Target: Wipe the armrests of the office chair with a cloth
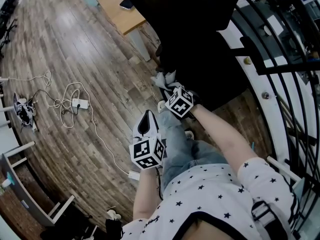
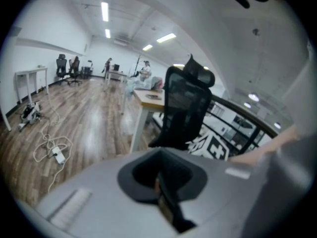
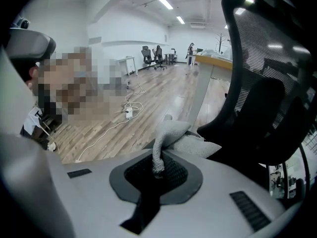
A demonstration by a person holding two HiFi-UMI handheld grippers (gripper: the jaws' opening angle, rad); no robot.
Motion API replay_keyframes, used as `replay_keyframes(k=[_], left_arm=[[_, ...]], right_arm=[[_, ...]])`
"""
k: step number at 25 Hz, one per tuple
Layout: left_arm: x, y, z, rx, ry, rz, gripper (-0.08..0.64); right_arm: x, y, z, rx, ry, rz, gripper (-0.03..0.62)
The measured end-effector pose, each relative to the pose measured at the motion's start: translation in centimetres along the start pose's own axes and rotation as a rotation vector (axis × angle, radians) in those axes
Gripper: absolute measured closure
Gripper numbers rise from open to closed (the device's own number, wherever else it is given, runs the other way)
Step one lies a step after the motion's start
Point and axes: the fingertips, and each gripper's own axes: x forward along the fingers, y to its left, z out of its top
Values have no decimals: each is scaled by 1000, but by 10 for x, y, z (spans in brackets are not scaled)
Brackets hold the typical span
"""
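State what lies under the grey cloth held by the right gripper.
The cloth rests on the black office chair, seemingly on its armrest; only a dark edge shows beside the cloth. The surface directly beneath is covered.

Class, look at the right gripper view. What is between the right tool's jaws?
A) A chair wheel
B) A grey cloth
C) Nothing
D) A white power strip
B: in the right gripper view, the right tool is shut on a twisted end of the grey cloth, with the black office chair just beyond it.
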Motion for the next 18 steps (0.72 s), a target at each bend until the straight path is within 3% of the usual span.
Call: replay_keyframes(k=[18], left_arm=[[-23, -20, -13, 21, -17, 6, 554]], right_arm=[[-24, 37, -43, -13, 31, 28, 561]])
